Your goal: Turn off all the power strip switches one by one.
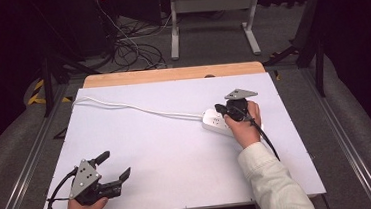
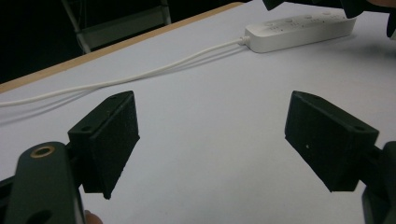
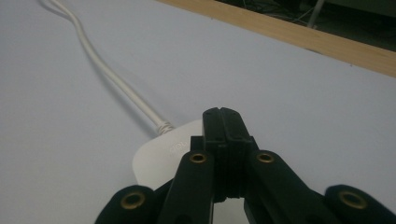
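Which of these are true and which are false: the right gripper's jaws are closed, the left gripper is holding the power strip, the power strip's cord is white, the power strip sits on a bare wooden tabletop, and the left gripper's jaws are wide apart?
1. The right gripper has its jaws closed. True: in the right gripper view they meet with nothing between them.
2. The left gripper holds the power strip. False: it is over the near left part of the table, far from the strip, with nothing between its jaws.
3. The cord of the strip is white. True.
4. The strip sits on bare wood. False: it lies on the white sheet; wood shows only as a strip along the far edge.
5. The left gripper's jaws stand wide apart. True.
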